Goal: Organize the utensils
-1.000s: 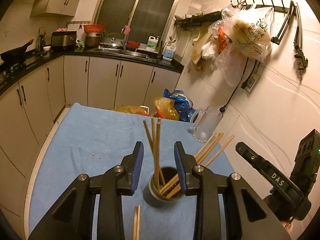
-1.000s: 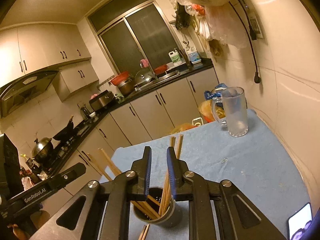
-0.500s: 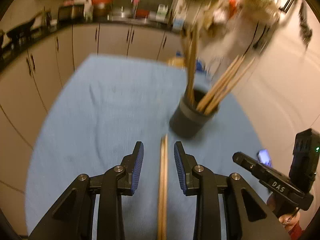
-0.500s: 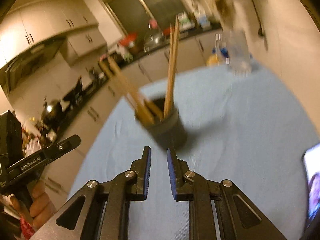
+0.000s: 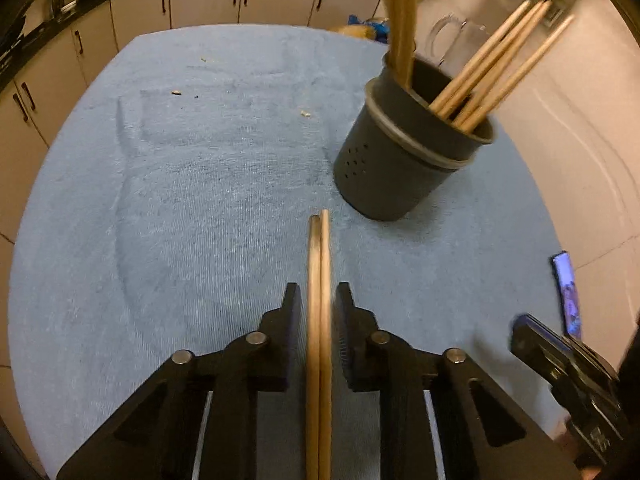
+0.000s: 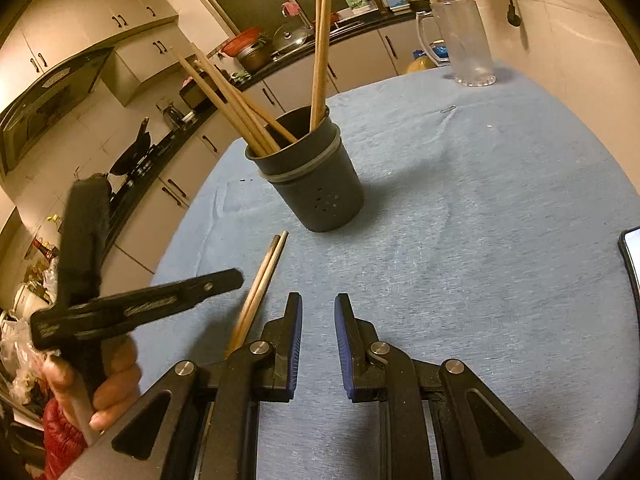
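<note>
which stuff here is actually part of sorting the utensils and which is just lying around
Part of the job:
- loose chopstick pair, lying on the cloth between the left gripper jaws
- dark holder with chopsticks in it

Just lying about:
- glass mug
- phone
- paper clip
- blue cloth

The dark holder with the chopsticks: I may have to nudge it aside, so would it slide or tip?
The dark holder probably tips more readily than it slides: it is tall and narrows toward its base. Its long chopsticks lean out to one side, which likely adds top weight. The blue cloth looks textured, so the base may catch; a low push seems safer.
</note>
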Available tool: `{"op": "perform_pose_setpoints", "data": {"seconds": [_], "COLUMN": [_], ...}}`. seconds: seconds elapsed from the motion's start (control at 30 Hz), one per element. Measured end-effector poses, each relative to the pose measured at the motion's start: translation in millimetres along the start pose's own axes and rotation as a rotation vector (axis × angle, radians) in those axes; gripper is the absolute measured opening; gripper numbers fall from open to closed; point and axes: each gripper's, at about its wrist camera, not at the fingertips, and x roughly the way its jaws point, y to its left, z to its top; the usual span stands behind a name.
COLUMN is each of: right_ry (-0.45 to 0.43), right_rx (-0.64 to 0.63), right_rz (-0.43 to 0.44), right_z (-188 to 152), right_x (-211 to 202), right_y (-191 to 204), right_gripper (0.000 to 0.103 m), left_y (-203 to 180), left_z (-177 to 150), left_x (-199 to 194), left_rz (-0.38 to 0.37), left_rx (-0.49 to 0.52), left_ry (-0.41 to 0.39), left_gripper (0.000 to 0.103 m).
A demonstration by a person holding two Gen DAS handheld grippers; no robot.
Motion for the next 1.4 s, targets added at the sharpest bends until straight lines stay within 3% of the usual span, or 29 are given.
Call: {"op": "perform_pose_setpoints", "data": {"seconds": [0.37, 0.6, 0.8, 1.0, 1.13, 1.2, 1.4], "right_ry": [0.015, 0.056, 0.148, 0.270, 0.280, 0.288, 0.392], "right_rx": [0.016, -0.014, -0.044, -0.046, -0.115, -0.157, -0.352], "right_rz": [-0.002, -0.002, 0.007, -0.041, -0.105, -0.123, -0.101], "right_z": [1, 5, 16, 17, 12, 10, -7], "right_x": [3, 17, 55, 106, 117, 119, 108], "right_y": [-2, 13, 44, 66, 81, 87, 104], "right_gripper": [0.018, 0.018, 0.018, 0.018, 0.018, 0.011, 0.010], "left_y": [6, 50, 95, 106, 107, 107, 107], "left_z": [2, -24, -55, -62, -63, -61, -59], "left_x": [16, -11, -34, -37, -37, -35, -33], "left_rz": [0.051, 0.108, 0.120, 0.091, 0.086, 0.089, 0.087], "left_rx": [-0.006, -0.112, -0.221, -0.236, -0.235, -0.231, -0.231], "left_ry": [0.008, -0.035, -0.071, -0.077, -0.084, -0.084, -0.078], "left_gripper": [0.007, 0.007, 0.007, 0.007, 0.007, 0.007, 0.007]}}
